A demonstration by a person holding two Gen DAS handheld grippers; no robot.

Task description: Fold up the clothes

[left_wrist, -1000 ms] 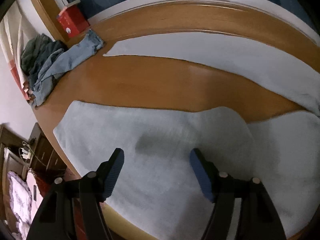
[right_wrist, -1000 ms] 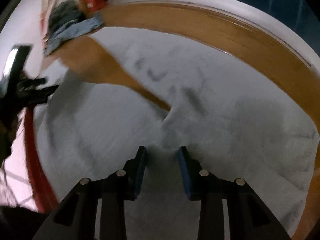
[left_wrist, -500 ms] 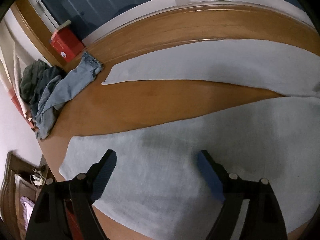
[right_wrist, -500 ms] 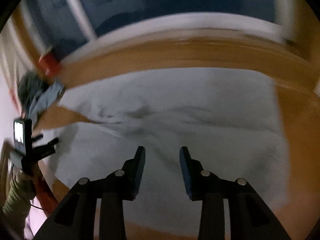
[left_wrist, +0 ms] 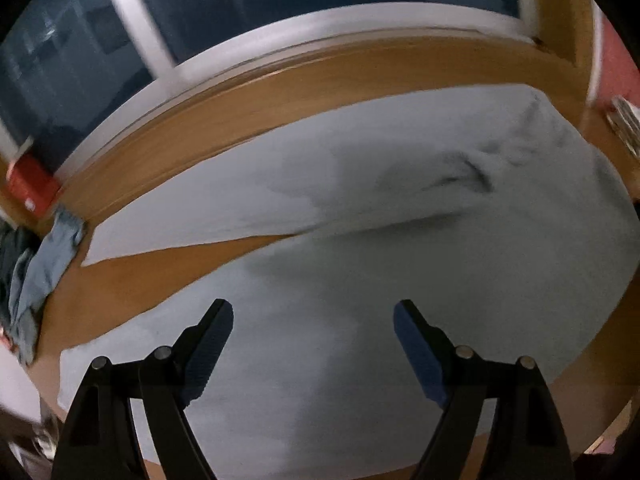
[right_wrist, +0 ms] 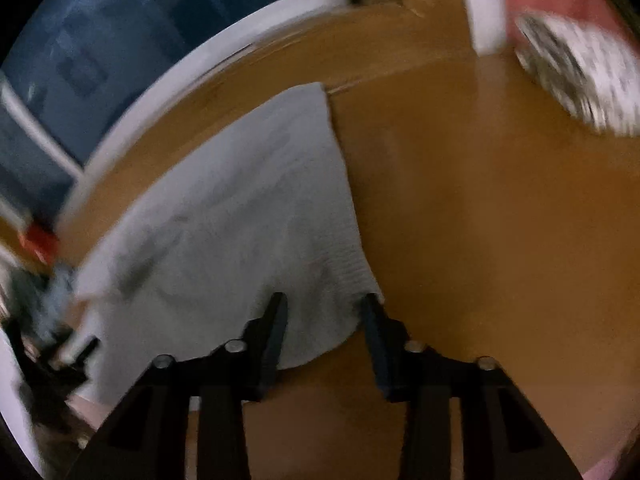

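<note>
Pale grey trousers (left_wrist: 400,240) lie spread flat on the wooden table (left_wrist: 160,272), the two legs running left with a wedge of bare wood between them. My left gripper (left_wrist: 312,320) is wide open and empty, hovering over the near leg. In the right wrist view the trousers' waistband end (right_wrist: 256,216) lies left of centre, its ribbed edge facing right. My right gripper (right_wrist: 322,308) is open and empty, just above the near corner of that waistband. This view is blurred.
A pile of blue and dark clothes (left_wrist: 36,264) and a red box (left_wrist: 30,188) sit at the table's far left. A window (left_wrist: 280,4) runs behind the table. A patterned object (right_wrist: 576,76) lies at the right. Bare wood (right_wrist: 500,240) spreads right of the waistband.
Both grippers have swung to the right along the trousers. The left view now shows the waist end. The right gripper has reached the waistband corner and opened a little wider.
</note>
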